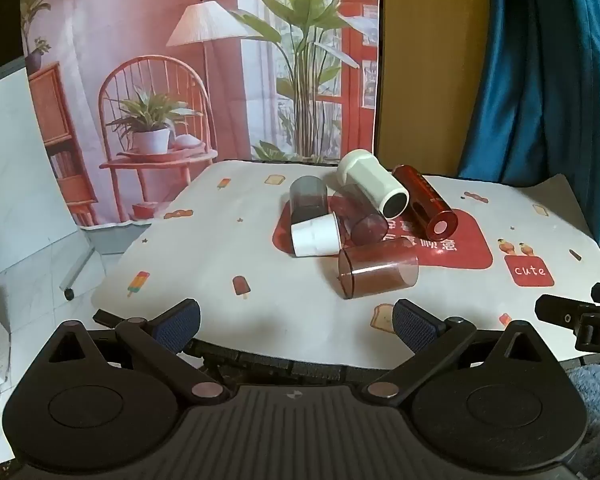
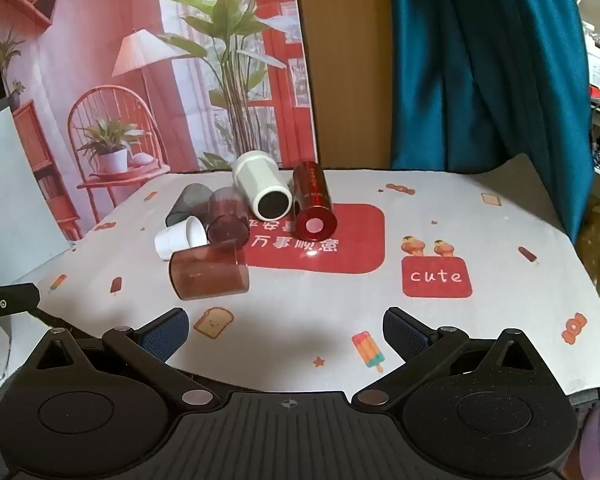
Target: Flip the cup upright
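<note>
Several cups lie on their sides in a cluster on the table. Nearest is a brown see-through cup (image 1: pixel 376 272) (image 2: pixel 209 274). Behind it lie a small white cup (image 1: pixel 315 235) (image 2: pixel 179 237), a dark brown see-through cup (image 1: pixel 360 214) (image 2: pixel 228 218), a grey see-through cup (image 1: pixel 309 198) (image 2: pixel 188 202), a large white cup (image 1: pixel 374 183) (image 2: pixel 263 188) and a shiny red cup (image 1: pixel 426 202) (image 2: pixel 313 204). My left gripper (image 1: pixel 296 320) is open and empty at the table's near edge. My right gripper (image 2: pixel 286 330) is open and empty, to the right of the cluster.
The table (image 1: pixel 220 248) (image 2: pixel 480 220) has a white cloth with a red mat print. A printed backdrop (image 1: pixel 180 60) hangs behind, a blue curtain (image 2: pixel 480 60) at the right. The right gripper's body (image 1: pixel 580 316) shows at the left view's right edge.
</note>
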